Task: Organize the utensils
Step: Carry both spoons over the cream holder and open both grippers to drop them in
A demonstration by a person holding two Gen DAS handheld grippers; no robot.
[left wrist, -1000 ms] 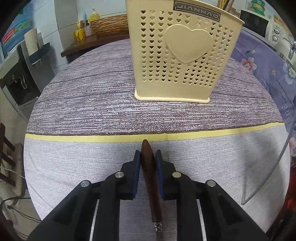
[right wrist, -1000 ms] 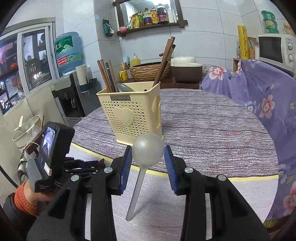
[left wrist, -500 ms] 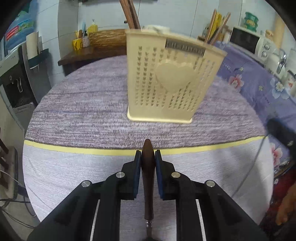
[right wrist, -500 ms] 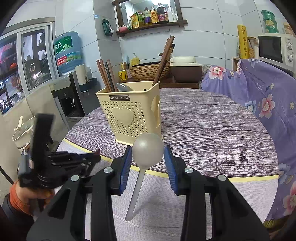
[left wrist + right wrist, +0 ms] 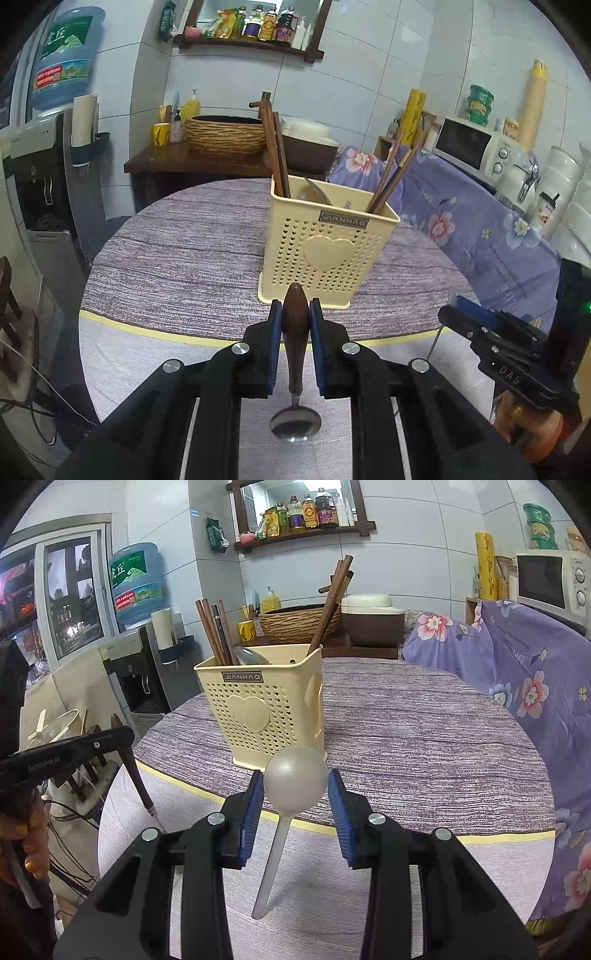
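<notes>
Bare table [image 5: 177,258] lying open around yellow caddy [image 5: 325,251], left gripper [image 5: 296,314] hovering angled down, clamping wooden-handled spoon [image 5: 295,343], right gripper [image 5: 295,794] pinching white spoon [image 5: 293,786] bowl, jaws part-open

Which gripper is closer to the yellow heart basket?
Hard to call; both hover just before the yellow basket. The left gripper holds a wooden-handled spoon; the right gripper holds a white spoon.
</notes>
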